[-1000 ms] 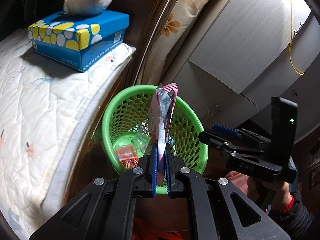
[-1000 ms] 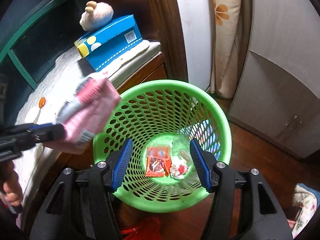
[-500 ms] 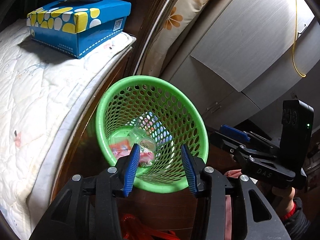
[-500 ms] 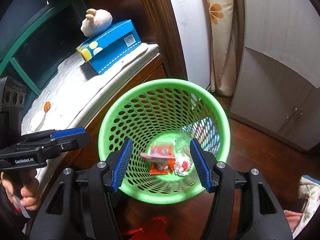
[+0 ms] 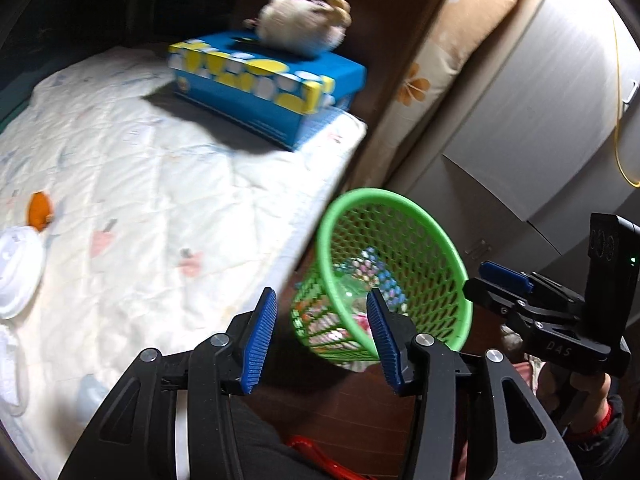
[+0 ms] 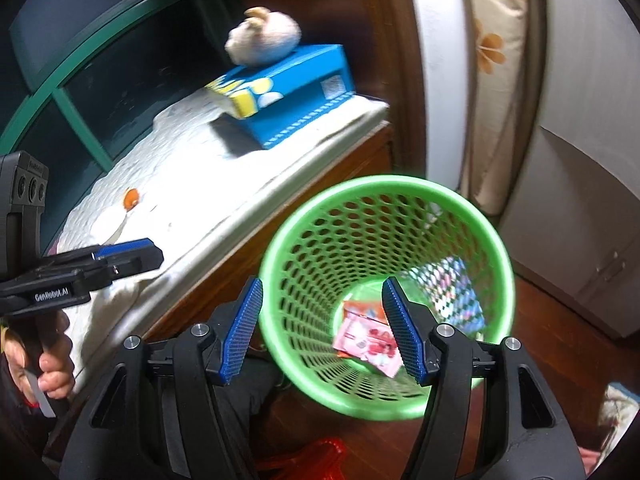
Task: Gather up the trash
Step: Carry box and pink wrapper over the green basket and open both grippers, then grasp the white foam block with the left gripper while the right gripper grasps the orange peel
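A green mesh basket (image 5: 440, 240) (image 6: 492, 228) stands on the floor beside the bed. In it lie a pink wrapper (image 6: 370, 342), an orange packet (image 6: 362, 308) and a patterned wrapper (image 6: 456, 284). My left gripper (image 5: 320, 340) is open and empty, over the bed's edge to the left of the basket. My right gripper (image 6: 322, 330) is open and empty, just in front of the basket's near rim. On the white quilt (image 5: 140, 184) at the left lie a white plastic lid (image 5: 16, 272) and a small orange piece (image 5: 39, 208).
A blue and yellow tissue box (image 5: 272, 84) (image 6: 288, 92) with a plush toy (image 5: 300, 26) on top sits at the bed's far corner. Grey cabinets (image 5: 540, 100) stand behind the basket. A red bag (image 6: 312, 460) lies on the wooden floor below the grippers.
My left gripper opened and let the pink wrapper fall into the basket. It then swung left toward the bed. The right gripper drifted slightly left, still open.
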